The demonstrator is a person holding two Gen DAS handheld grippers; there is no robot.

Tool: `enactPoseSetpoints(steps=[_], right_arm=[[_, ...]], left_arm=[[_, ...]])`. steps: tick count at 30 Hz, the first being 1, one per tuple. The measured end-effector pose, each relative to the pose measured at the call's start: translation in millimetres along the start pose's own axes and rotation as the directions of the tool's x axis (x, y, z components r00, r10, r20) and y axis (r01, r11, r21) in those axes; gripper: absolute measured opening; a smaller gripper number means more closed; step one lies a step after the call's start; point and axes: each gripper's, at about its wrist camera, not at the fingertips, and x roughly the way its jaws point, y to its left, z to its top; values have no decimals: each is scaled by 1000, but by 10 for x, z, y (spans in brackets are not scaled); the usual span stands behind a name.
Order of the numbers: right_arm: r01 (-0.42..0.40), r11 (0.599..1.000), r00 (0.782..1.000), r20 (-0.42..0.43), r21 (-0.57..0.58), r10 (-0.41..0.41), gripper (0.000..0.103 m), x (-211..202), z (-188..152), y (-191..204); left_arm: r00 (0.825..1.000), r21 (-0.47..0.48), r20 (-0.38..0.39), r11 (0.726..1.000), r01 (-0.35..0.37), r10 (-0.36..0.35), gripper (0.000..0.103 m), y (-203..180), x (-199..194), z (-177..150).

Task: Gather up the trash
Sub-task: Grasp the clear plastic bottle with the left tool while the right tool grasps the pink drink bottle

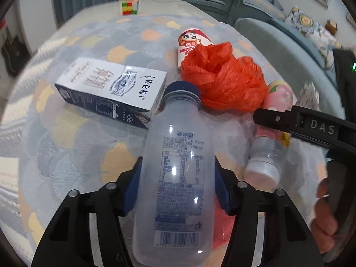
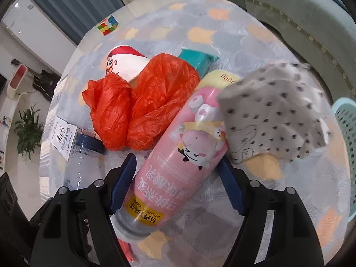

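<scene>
My left gripper (image 1: pixel 178 173) is shut on a clear plastic bottle (image 1: pixel 175 173) with a blue cap, held just above the table. My right gripper (image 2: pixel 178 169) has its blue pads against both sides of a pink yoghurt bottle (image 2: pixel 182 146); the same bottle shows in the left wrist view (image 1: pixel 271 138). A crumpled red plastic bag (image 1: pixel 222 77) (image 2: pixel 138 102) lies behind both bottles. A white and navy milk carton (image 1: pixel 111 89) (image 2: pixel 64 138) lies to the left. A red and white panda cup (image 1: pixel 191 42) (image 2: pixel 124 64) lies behind the bag.
A grey dotted cloth (image 2: pixel 271 109) lies right of the pink bottle, with a teal packet (image 2: pixel 195 60) behind. A puzzle cube (image 1: pixel 130 6) (image 2: pixel 108 25) sits at the far table edge. A light blue basket (image 2: pixel 347 142) stands off the table's right side. Sofas stand behind.
</scene>
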Motion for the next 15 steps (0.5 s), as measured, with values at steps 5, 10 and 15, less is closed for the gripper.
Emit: enactPoseSetpoints(steps=[5, 10, 15], right_arm=[[-24, 995, 999, -36, -94, 21, 53, -140, -197, -37], [-24, 976, 999, -40, -218, 16, 46, -350, -466, -105], [-75, 959, 997, -20, -272, 72, 45, -664, -712, -254]], left_arm=[[1000, 6, 18, 1000, 11, -11, 53, -82, -104, -114], [997, -13, 64, 999, 48, -47, 53, -157, -321, -264], [986, -43, 123, 992, 119, -113, 53, -237, -545, -298]])
